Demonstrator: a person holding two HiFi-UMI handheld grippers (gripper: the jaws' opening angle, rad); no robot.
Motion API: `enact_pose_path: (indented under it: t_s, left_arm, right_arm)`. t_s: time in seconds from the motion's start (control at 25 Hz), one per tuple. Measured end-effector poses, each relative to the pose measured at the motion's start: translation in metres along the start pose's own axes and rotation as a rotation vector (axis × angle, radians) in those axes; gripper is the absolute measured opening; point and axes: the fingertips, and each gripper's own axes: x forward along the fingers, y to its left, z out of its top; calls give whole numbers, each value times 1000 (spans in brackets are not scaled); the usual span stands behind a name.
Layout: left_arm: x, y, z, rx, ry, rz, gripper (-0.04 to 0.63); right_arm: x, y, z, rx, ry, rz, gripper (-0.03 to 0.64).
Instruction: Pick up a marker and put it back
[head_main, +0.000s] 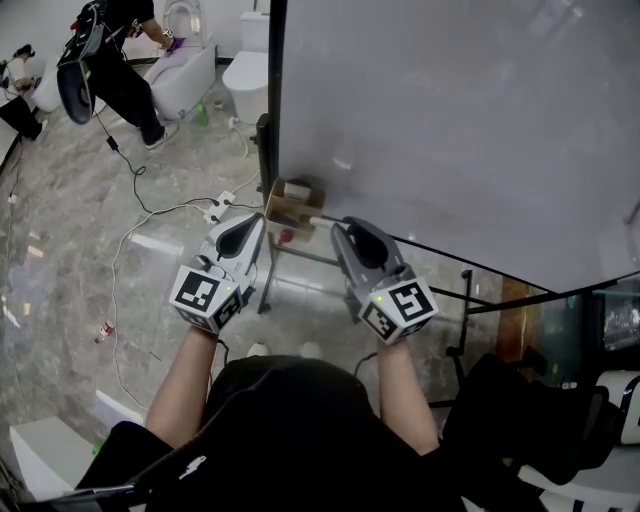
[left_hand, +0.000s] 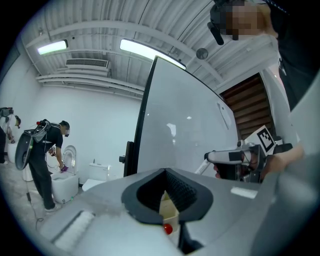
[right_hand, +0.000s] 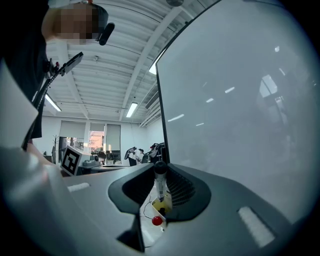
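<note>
Gripping a slim white marker (right_hand: 159, 186) is the ribbed right tool (right_hand: 160, 194).

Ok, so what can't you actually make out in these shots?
- Cardboard box contents: tiny in the head view; both gripper views show only a sliver between the jaws.
- Marker print: too small and blurred in the right gripper view.
- Small red object: too small to identify.
- Whiteboard: top and right cut off by the head view's edges.

A large whiteboard (head_main: 450, 120) is standing at right. Far left, a person (head_main: 122, 70) is bending over a toilet (head_main: 185, 82) on the grey marble floor (head_main: 60, 220).
</note>
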Motion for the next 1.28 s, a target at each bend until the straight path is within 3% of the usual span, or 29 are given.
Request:
enact_pose_path:
  t_s: [1.08,1.28]
  left_arm:
    - [-53,38,2,13,17,201,6]
    - [-54,40,10,27,19,206,6]
  right_arm:
    - [41,-8,-57,2,110,48,81]
    - [51,-13,-68,16,133,52,81]
